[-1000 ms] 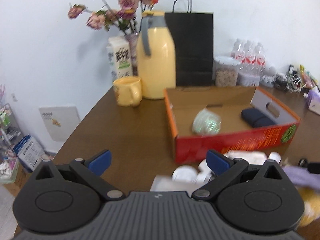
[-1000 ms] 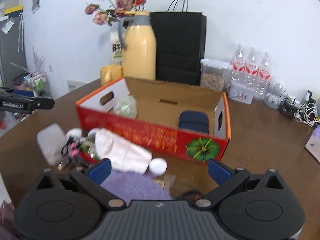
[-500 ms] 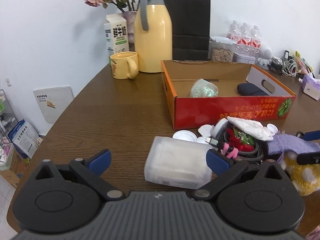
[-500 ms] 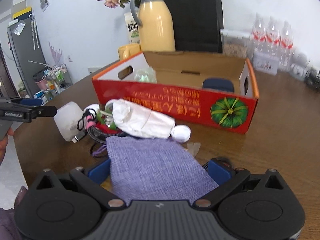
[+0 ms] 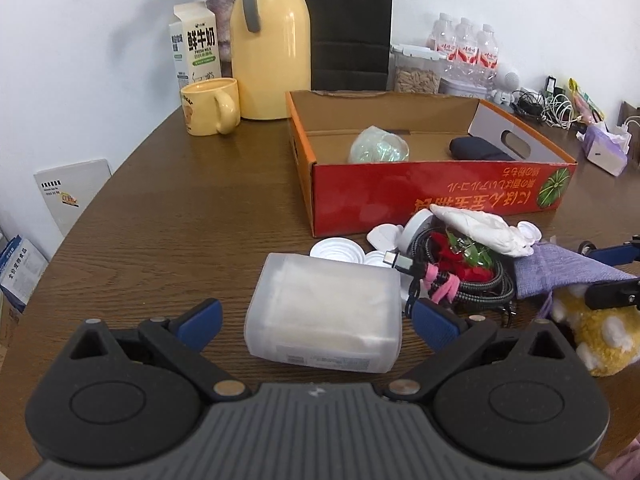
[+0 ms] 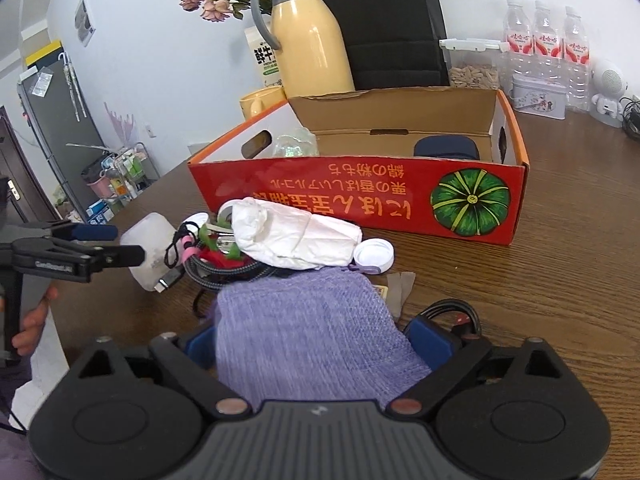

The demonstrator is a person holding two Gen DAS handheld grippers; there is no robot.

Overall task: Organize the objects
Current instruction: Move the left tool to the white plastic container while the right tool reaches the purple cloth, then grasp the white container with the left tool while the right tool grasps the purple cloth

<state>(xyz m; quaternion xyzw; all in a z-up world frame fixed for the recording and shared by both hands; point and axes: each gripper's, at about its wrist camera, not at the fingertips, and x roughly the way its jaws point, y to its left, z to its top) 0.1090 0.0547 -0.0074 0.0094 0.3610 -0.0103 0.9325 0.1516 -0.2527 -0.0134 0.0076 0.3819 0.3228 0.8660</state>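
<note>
A translucent white box (image 5: pixel 324 312) lies on the brown table (image 5: pixel 180 232), between the fingers of my left gripper (image 5: pixel 318 322); its jaws are open and clear of the box's sides. My right gripper (image 6: pixel 316 342) straddles a purple knitted cloth (image 6: pixel 316 320), and its jaws are closing on the cloth. In the left wrist view the cloth (image 5: pixel 560 268) drapes a yellow plush toy (image 5: pixel 596 336). Between the two lie a white bundle (image 6: pixel 296 240), coiled black cable (image 5: pixel 468 276) and white lids (image 5: pixel 338 250). The red cardboard box (image 5: pixel 440 196) behind holds a greenish wrapped ball (image 5: pixel 378 150) and a dark pouch (image 5: pixel 478 149).
Behind the carton stand a yellow thermos (image 5: pixel 272 52), yellow mug (image 5: pixel 208 108), milk carton (image 5: pixel 196 52), black paper bag (image 5: pixel 352 24), snack jar and water bottles (image 5: pixel 464 46). Chargers and a tissue box (image 5: pixel 604 148) sit far right. The table's rounded edge runs along the left.
Both grippers sank and tipped down. The left one came down around the translucent box. The right one came over the purple cloth and its jaws narrowed slightly.
</note>
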